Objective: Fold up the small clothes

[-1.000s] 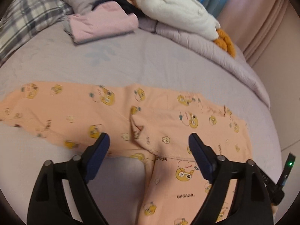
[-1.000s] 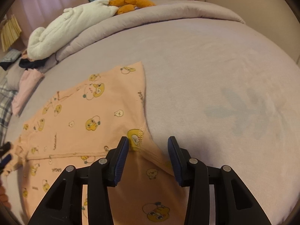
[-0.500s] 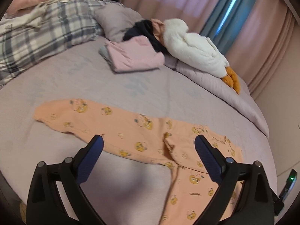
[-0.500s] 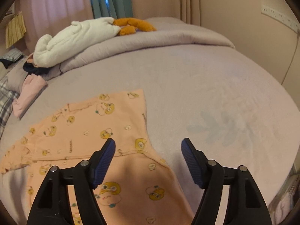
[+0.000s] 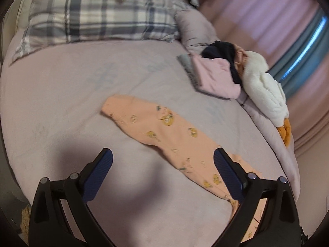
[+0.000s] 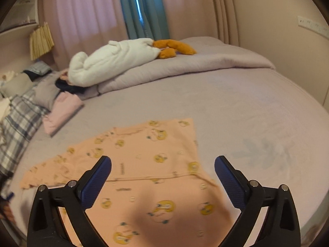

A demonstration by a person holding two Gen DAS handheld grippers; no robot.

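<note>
An orange child's garment with yellow cartoon prints lies spread flat on the lilac bed. In the left wrist view one long leg or sleeve of the garment (image 5: 164, 131) runs from mid-bed toward the lower right. In the right wrist view the garment's body (image 6: 156, 164) spreads under and ahead of the fingers. My left gripper (image 5: 163, 165) is wide open and empty, above the bed beside the garment's limb. My right gripper (image 6: 163, 174) is wide open and empty, raised above the garment's body.
A folded pink garment (image 5: 213, 76) on a grey one lies at the far side, next to dark clothes (image 5: 222, 51) and a white plush duck (image 5: 265, 90). Plaid pillows (image 5: 98, 16) sit at the head. A rolled lilac duvet (image 6: 185, 68) lies along the far edge by the curtains.
Both grippers have lifted up and back from the garment. The right jaws opened wide from nearly closed on the garment's edge. The left view swung toward the pillows.
</note>
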